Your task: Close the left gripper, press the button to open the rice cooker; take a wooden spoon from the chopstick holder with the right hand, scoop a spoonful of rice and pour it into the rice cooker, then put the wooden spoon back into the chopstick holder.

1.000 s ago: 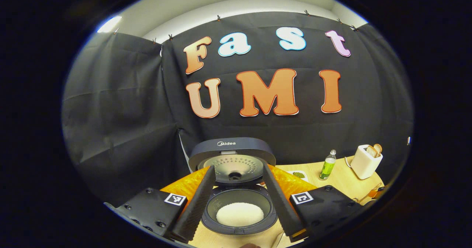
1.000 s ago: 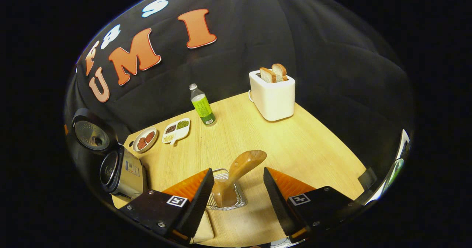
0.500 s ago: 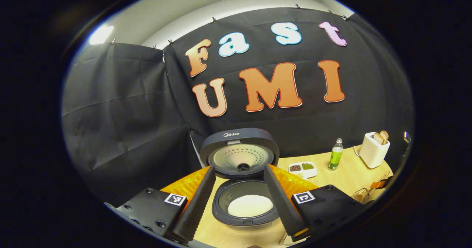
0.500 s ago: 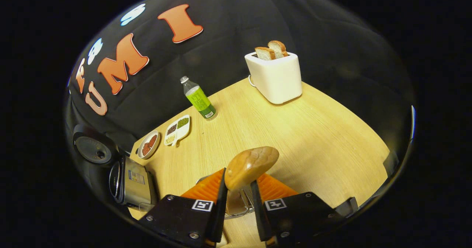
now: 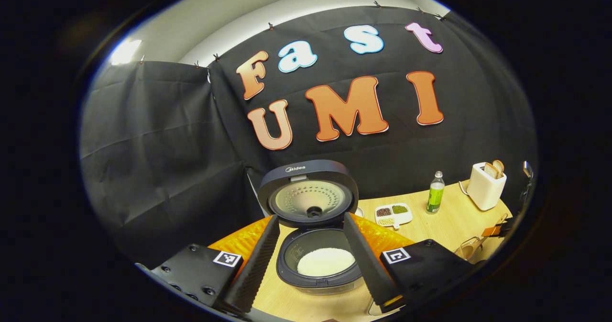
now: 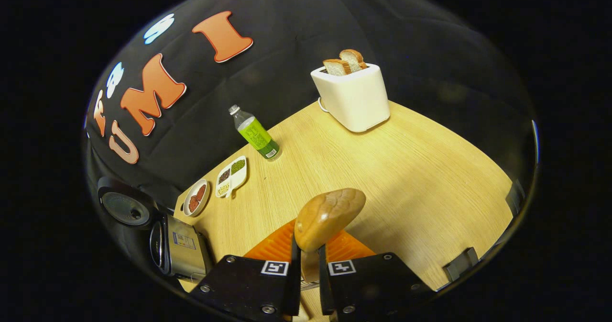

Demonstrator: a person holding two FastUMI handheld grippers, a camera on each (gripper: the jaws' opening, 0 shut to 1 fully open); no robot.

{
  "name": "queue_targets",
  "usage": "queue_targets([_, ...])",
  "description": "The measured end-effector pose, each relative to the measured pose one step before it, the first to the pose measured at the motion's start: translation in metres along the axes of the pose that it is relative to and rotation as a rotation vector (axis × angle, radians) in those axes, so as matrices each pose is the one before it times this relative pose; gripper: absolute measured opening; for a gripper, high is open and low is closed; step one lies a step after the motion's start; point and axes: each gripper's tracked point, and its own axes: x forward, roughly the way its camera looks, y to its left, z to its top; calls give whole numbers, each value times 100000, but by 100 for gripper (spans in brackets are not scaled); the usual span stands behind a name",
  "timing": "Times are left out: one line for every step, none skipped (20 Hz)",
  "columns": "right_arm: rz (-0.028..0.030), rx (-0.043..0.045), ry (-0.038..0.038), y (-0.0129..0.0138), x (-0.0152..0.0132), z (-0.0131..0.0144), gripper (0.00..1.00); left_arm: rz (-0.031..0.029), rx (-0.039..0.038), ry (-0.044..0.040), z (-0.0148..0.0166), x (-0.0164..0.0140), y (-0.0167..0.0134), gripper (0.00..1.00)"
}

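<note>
Your right gripper (image 6: 306,269) pinches the spoon (image 6: 329,216) at its neck, bowl just ahead. Stiff, light, smooth wood: grip firmly. Left gripper (image 5: 311,260) spread, cooker (image 5: 319,260) between fingers.

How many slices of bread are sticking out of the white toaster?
2: both brown-crusted bread slices stand side by side in the top slots of the white toaster, at the wooden table's far edge.

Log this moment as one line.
step: taking spoon | right claw: shut on wooden spoon | left claw: open | rice cooker: lid up
</note>
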Motion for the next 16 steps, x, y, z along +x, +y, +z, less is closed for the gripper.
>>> queue_targets([-316, -534, -784, -14, -119, -72, 16, -466, 253, -88, 11, 93, -97, 100])
queue_targets([-117, -280, -574, 97, -83, 99, 16, -468, 466, -458, 162, 101, -96, 83])
queue_targets([-174, -479, -335, 1, -268, -119, 16, -245, 649, -607, 69, -28, 23, 92])
queue_targets([-883, -394, 61, 61, 96, 49, 15, -315, 720, -527, 97, 128, -18, 83])
queue_targets([-603, 219, 420, 13, -31, -95, 16, -418, 728, -210, 138, 22, -133, 83])
queue_targets([-948, 852, 484, -2, 1, -20, 16, -557, 533, 349, -61, 55, -128, 92])
queue_targets([-104, 1530, 393, 100, -35, -11, 16, -490, 244, 223, -89, 29, -35, 92])
queue_targets([813, 1595, 637, 420, -67, -55, 15, -556, -6, -134, 129, 20, 12, 92])
queue_targets([226, 982, -331, -7, 23, 18, 13, -357, -14, -242, -5, 31, 81, 100])
queue_targets([293, -478, 121, 16, 28, -125, 9, -430, -150, -760, 93, 26, 135, 100])
queue_targets([-140, 108, -416, -76, -160, -90, 13, -846, 33, -350, -178, -117, 61, 92])
queue_targets([-1982, 1212, -142, -209, -67, -9, 13, -1179, 481, 139, -156, 122, -61, 92])
queue_targets([-2735, 2866, -1144, -401, -198, 64, 13, -1175, 547, -684, -112, -33, 139, 92])
queue_targets([-2449, 3330, -1764, -135, -29, 101, 13, -730, 518, -882, 115, 230, 184, 92])
queue_targets([-1631, 1195, -1291, -66, 6, -107, 13, -411, -21, -356, -135, 285, 361, 92])
queue_targets([-175, -425, -362, 76, -192, -215, 13, -306, -914, -18, -46, 254, 270, 92])
